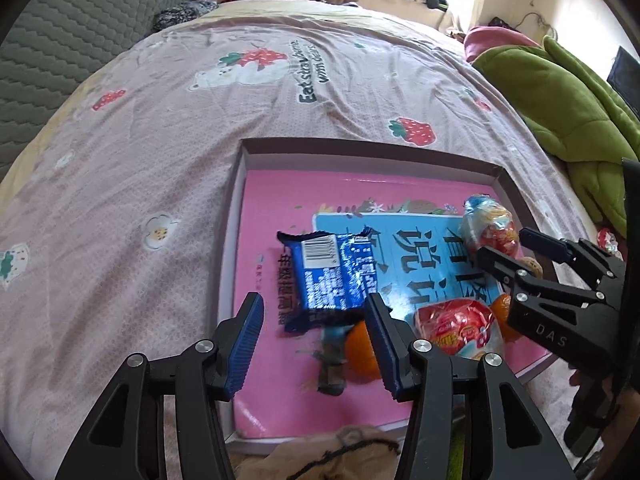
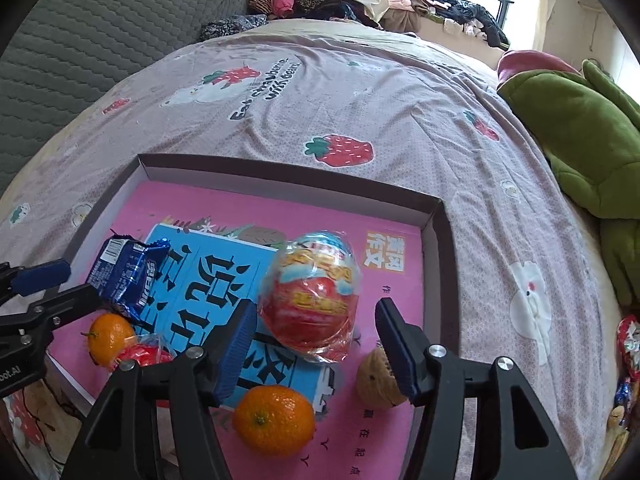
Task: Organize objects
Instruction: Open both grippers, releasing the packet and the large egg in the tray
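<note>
1. A shallow cardboard tray (image 2: pixel 436 216) on a strawberry-print bedsheet (image 2: pixel 360 92) holds a pink book (image 2: pixel 392 292), a blue snack packet (image 1: pixel 334 276), two wrapped toy eggs, two tangerines and a walnut (image 2: pixel 374 380).
2. The left gripper (image 1: pixel 316 344) gapes wide, empty, the packet's near edge between its pads at 12 o'clock.
3. The right gripper (image 2: pixel 316 352) is spread wide, gripping nothing; the larger egg (image 2: pixel 312 300), red under crinkled film, sits between its fingers.
</note>
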Tool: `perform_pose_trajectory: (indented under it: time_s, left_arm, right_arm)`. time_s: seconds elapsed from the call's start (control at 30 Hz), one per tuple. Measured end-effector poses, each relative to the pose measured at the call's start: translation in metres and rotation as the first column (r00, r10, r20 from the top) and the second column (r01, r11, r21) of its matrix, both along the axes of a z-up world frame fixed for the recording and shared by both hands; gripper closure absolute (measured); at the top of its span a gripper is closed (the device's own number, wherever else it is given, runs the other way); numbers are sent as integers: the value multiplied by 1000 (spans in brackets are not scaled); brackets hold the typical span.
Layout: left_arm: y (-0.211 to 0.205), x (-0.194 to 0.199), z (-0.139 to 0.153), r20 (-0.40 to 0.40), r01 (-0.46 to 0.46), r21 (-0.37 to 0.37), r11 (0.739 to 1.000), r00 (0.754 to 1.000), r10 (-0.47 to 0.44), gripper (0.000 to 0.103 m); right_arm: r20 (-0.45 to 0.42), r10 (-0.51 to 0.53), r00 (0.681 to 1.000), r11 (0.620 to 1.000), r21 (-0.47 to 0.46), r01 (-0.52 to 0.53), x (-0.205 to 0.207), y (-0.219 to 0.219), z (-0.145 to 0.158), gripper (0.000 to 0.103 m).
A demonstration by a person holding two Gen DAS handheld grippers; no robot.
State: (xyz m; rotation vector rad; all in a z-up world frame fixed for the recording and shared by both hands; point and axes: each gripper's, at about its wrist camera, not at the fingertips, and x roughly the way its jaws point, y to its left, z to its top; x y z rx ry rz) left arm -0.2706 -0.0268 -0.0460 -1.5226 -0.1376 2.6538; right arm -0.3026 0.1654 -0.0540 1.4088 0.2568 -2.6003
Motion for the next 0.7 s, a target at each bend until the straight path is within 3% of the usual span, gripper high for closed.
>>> perform_pose_trajectory:
  time_s: [0.27, 0.5, 0.7]
  left_arm:
    - [-12, 31, 25, -61, -9, 4, 1000, 998, 9, 42]
    - [-12, 71, 47, -131, 5, -7, 1000, 991, -6, 38]
    - [-7, 103, 50, -153, 10, -22, 1000, 988, -13, 38]
  right_arm:
    - [-90, -10, 996, 1000, -27, 8, 25, 9, 37, 42]
    - [-203, 23, 979, 996, -78, -40, 85, 11, 80, 41]
    - [-228, 35, 973, 994, -90, -57, 128, 14, 89, 39]
